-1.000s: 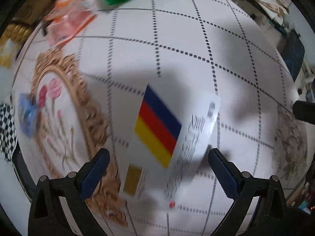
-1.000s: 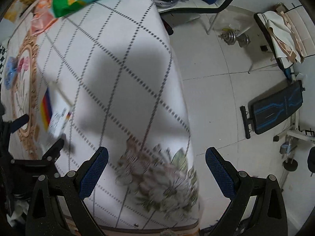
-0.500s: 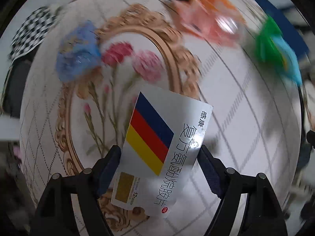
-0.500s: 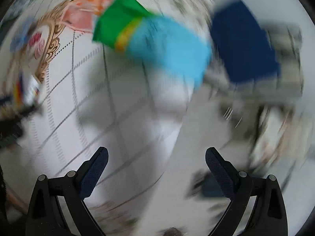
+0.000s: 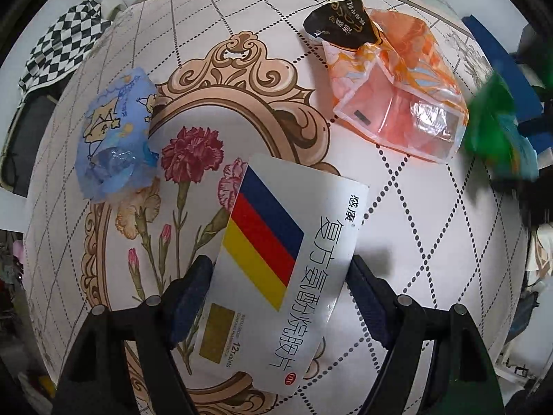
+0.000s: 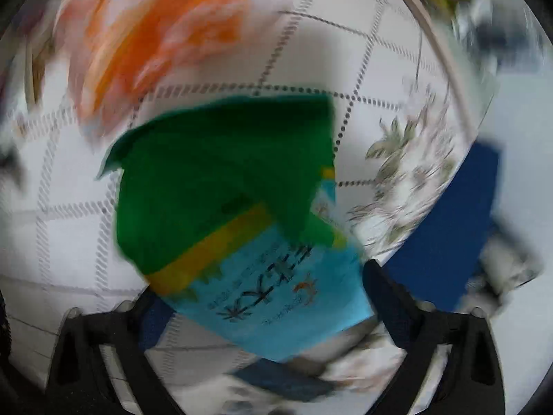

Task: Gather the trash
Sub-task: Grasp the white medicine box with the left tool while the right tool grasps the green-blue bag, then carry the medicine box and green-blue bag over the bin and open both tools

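My left gripper (image 5: pixel 280 276) is shut on a white medicine box (image 5: pixel 283 269) with blue, red and yellow stripes, held above the table. On the table (image 5: pixel 432 242) lie a blue crumpled wrapper (image 5: pixel 114 138), an orange-pink plastic bag (image 5: pixel 397 97) and a black wrapper (image 5: pixel 340 24). In the blurred right wrist view, my right gripper (image 6: pixel 262 294) has its jaws on both sides of a green and light-blue box (image 6: pixel 242 214); I cannot tell whether they grip it. That box also shows at the right edge of the left wrist view (image 5: pixel 497 131).
The table has a white cloth with a dotted diamond grid and a gold-framed flower print. A checkered cloth (image 5: pixel 58 48) lies beyond its far left edge. A dark blue chair seat (image 6: pixel 459 224) stands beside the table's right edge. The orange bag (image 6: pixel 155 45) lies beyond the green box.
My left gripper closed on the medicine box, lifted it and swung left over the flower print. My right gripper swung fast from the floor side to the green and blue box.
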Tool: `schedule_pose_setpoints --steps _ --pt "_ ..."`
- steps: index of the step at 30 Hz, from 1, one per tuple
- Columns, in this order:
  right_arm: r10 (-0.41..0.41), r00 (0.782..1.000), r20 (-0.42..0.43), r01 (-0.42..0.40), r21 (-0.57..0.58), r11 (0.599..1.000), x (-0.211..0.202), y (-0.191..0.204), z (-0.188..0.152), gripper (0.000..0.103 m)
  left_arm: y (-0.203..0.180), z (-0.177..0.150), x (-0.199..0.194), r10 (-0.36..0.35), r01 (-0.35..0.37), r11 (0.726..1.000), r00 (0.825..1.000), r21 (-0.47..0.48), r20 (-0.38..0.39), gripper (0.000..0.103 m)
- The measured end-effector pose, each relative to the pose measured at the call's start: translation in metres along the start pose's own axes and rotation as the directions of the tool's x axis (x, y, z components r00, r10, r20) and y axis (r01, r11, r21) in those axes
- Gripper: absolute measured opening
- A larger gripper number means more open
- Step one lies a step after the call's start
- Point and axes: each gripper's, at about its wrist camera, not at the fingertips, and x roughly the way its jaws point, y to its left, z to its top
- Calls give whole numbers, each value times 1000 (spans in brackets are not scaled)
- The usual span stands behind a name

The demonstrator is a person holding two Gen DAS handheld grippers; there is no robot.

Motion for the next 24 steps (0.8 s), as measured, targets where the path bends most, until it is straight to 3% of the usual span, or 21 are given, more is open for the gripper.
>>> schedule_pose_setpoints --steps 1,4,6,9,13,17,20,24 --pt "32 999 19 -33 62 998 -2 -10 0 76 1 0 0 2 -2 1000 1000 -2 -5 78" --pt "162 984 75 -176 237 955 -7 -31 -7 49 23 7 2 -7 7 1000 1000 -4 -8 77" --pt "204 975 88 -222 313 923 -8 -37 -14 41 33 6 0 -6 6 1000 1000 -3 -3 77" --pt "269 957 110 -289 466 836 -12 -46 -35 31 51 6 -5 -3 3 1000 1000 1 6 77" --pt "269 946 179 -323 548 772 -27 -47 -68 16 69 1 -22 -8 8 1000 1000 7 24 77" --pt "282 917 281 -397 591 702 -47 -40 -115 12 80 -7 -40 -22 21 1000 998 14 53 77" --pt "331 875 354 -483 592 645 -92 2 -116 12 87 -15 -56 -32 30 999 996 27 78 77" --pt "379 816 436 -577 594 561 -114 51 -140 12 90 -37 -76 -44 40 998 994 43 100 77"
